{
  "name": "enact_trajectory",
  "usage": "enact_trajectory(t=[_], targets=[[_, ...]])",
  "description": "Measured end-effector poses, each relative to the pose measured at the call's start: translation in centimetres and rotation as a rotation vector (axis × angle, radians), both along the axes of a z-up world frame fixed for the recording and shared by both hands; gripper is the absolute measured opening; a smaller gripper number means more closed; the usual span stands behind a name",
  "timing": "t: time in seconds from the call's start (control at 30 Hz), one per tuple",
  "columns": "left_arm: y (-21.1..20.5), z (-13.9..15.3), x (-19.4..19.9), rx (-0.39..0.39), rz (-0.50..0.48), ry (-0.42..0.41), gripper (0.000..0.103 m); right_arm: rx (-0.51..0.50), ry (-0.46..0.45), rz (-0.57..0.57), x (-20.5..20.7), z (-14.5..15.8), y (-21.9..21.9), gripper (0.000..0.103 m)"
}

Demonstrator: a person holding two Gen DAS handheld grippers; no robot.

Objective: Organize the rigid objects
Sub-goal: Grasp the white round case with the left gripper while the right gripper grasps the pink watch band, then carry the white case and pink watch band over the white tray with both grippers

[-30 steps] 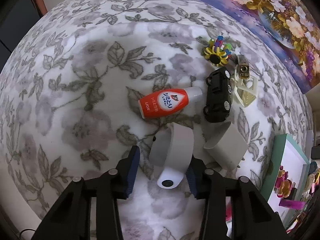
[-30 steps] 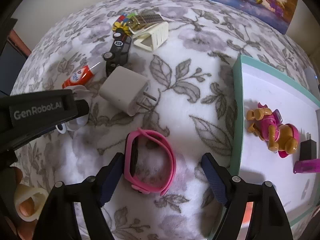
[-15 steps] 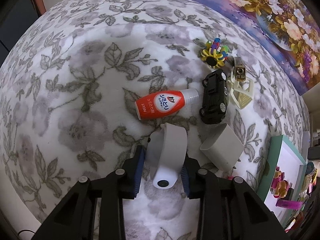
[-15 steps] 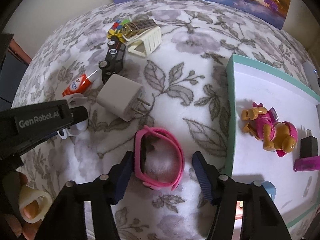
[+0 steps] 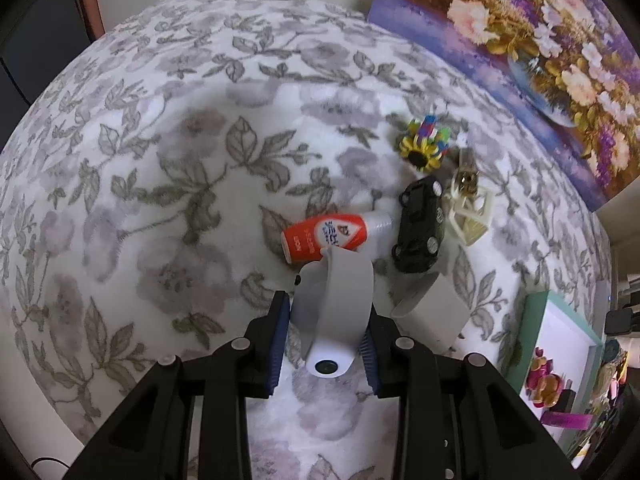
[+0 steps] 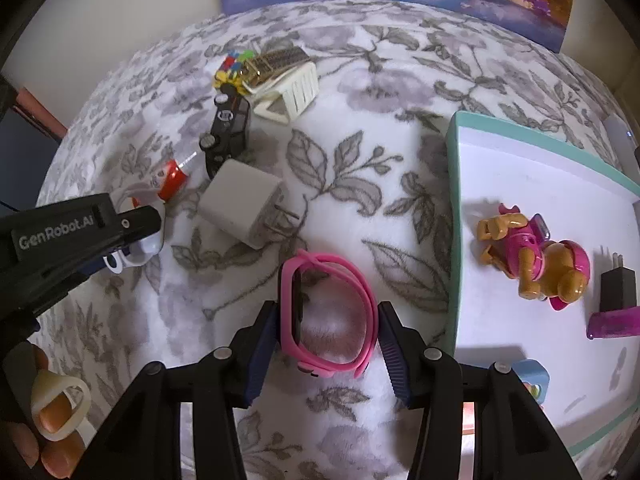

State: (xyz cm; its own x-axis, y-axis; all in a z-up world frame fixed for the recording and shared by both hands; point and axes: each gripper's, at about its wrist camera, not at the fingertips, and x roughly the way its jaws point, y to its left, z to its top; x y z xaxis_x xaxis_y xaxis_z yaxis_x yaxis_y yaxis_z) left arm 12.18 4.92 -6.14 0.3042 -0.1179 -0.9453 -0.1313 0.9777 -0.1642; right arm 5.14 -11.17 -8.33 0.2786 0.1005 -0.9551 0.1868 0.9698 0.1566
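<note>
Left gripper (image 5: pixel 325 338) clamped on grey wristband (image 5: pixel 334 312), band between its blue pads, near the red bottle (image 5: pixel 326 236); right gripper (image 6: pixel 326 346) closed against pink wristband (image 6: pixel 328 312), left of the teal-rimmed tray (image 6: pixel 454 216)

Matt grey band (image 5: pixel 340 292) and pink band (image 6: pixel 328 312) (rubbery-looking) — fuzzy cloth cover (image 5: pixel 180 160), glossy toy car (image 5: pixel 420 224).

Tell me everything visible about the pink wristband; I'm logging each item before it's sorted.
The pink wristband is a smooth, rubbery closed loop with a dark module along its left side. It stands on edge on the floral blanket, just left of the teal-rimmed tray. The right gripper has closed on both sides of it.
</note>
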Motion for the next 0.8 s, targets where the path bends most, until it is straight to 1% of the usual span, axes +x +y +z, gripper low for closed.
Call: enact_trajectory(t=[0.27,0.47,0.67,0.8], targets=[[0.1,2.4,-0.9,-0.009,0.010,-0.075,0.034,0.029,-0.072,-0.018,-0.6,2.6,-0.7,0.053],[-0.7,3.5,-1.3,-0.018,-0.006,-0.107,0.034,0.037,-0.118,-0.065,-1.2,4.5,-2.0,0.053],[-2.3,4.3,-2.0,-0.019,-0.054,-0.129,0.034,0.026,-0.147,-0.126,-2.0,6.0,-3.7,0.053],[-3.9,4.7,-2.5,-0.015,-0.096,-0.137,0.034,0.026,-0.141,-0.177,-2.5,6.3,-5.6,0.053]])
